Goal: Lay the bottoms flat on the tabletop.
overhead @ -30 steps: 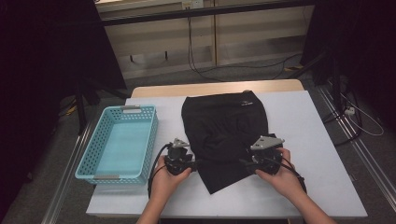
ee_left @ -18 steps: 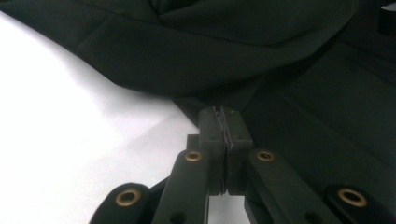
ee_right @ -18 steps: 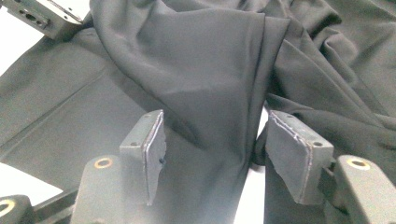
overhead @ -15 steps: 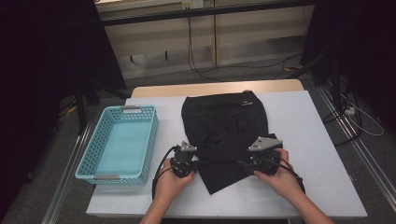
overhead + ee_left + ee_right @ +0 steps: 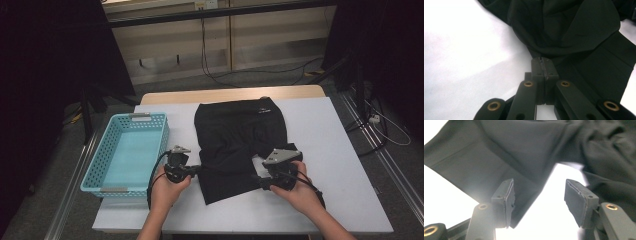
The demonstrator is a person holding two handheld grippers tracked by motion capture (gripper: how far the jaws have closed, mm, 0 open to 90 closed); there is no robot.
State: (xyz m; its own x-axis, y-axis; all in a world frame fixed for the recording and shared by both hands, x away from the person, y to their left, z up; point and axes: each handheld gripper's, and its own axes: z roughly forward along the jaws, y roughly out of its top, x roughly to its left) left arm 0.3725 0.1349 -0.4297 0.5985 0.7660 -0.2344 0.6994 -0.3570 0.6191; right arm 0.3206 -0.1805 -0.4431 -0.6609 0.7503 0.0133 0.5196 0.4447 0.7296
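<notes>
Pinching the limp, light black shorts (image 5: 240,140) at their nine-o'clock hem, my left tool (image 5: 544,68) is clamped on cloth; my right tool (image 5: 539,202) gapes half-wide, gripping nothing.

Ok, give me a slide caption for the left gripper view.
Left gripper shut on the edge of the black shorts on the white table.

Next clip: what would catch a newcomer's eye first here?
The black shorts spread on the white table, with both hands working their near edge. The left gripper is shut on the fabric, while the right gripper stands open with a corner of the cloth lying against one of its jaws. A turquoise basket sits to the left.
</notes>
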